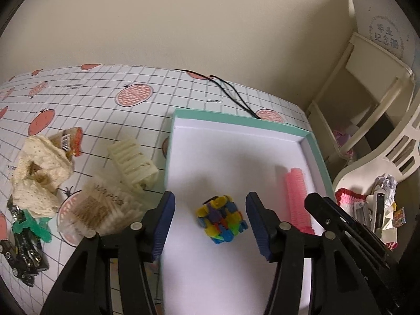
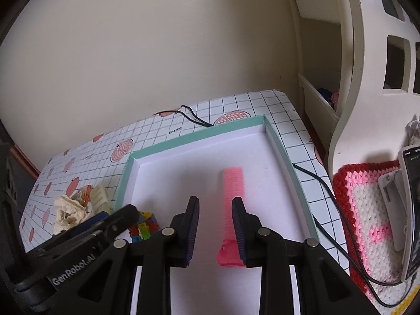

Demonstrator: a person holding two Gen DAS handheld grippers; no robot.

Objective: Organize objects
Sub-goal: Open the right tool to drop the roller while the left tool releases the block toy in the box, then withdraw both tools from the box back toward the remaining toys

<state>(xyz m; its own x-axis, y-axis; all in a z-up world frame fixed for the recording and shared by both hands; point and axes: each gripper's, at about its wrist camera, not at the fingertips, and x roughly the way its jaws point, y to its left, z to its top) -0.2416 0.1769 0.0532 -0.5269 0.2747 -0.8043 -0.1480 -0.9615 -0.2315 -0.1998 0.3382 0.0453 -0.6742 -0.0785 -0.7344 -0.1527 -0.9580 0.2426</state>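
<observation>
Inside the mint-rimmed box (image 1: 313, 147), a multicoloured block cube (image 1: 221, 219) lies released between the parted left gripper (image 1: 210, 225) (right gripper (image 2: 215, 229) likewise spread, empty). A cream claw clip (image 1: 134, 162) could be fetched next.

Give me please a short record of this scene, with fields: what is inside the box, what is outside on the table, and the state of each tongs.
container: shallow box with teal rim, white inside
inside box: multicolour block cube; pink ribbed roller
on table, outside box: cream hair claw clip; cream lace cloth; bag of cotton swabs; black toy car; green clip
left tongs: open, above the cube, holding nothing
right tongs: open, beside the roller, not gripping it
</observation>
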